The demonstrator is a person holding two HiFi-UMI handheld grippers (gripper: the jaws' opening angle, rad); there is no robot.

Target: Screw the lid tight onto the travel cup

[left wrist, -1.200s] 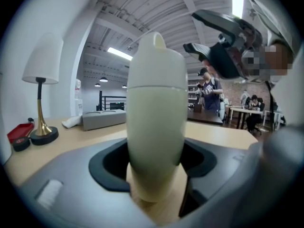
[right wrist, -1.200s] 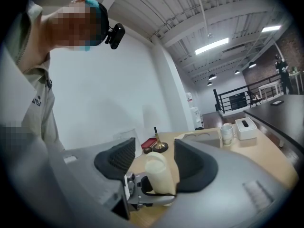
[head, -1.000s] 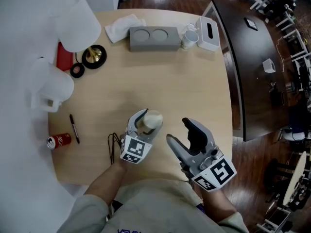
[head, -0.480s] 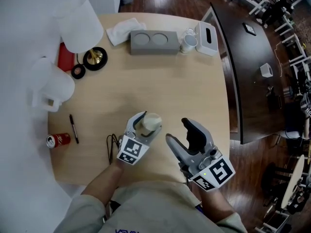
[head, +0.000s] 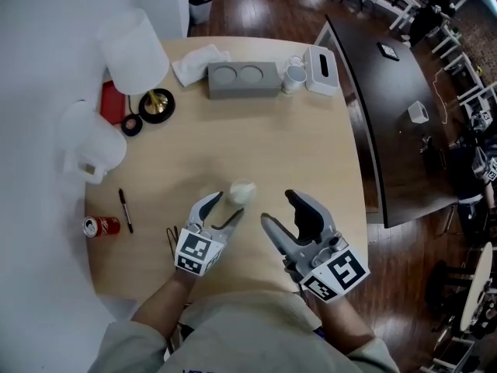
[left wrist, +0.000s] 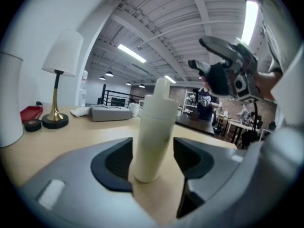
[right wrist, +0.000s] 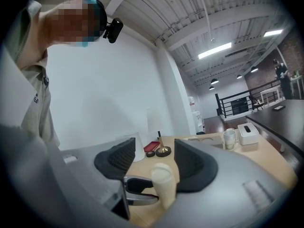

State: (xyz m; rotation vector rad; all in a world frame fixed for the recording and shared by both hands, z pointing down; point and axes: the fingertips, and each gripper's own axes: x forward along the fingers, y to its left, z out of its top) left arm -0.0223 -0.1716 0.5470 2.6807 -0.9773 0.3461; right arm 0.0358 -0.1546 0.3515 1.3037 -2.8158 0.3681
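The cream travel cup (head: 242, 191) stands upright with its lid on, near the front of the round wooden table (head: 311, 154). My left gripper (head: 223, 207) sits just behind it. Its jaws have just been closing, and both pads stand apart from the cup. In the left gripper view the cup (left wrist: 154, 132) rises ahead between the left gripper's (left wrist: 152, 163) dark pads with a gap on each side. My right gripper (head: 281, 210) hangs open to the cup's right, holding nothing. The right gripper view shows the cup (right wrist: 164, 184) beyond its own open jaws.
At the table's back stand a grey two-hole holder (head: 241, 78), a white cloth (head: 198, 62), a small cup (head: 293, 73) and a tissue box (head: 321, 68). A lamp (head: 136, 57), tape roll (head: 131, 124), pen (head: 126, 210) and red can (head: 101, 225) lie left. A dark table (head: 396, 115) stands right.
My left gripper, which had its jaws around the cup, has drawn back toward the person and now sits clear of it. The cup stays standing. The right gripper has kept its place.
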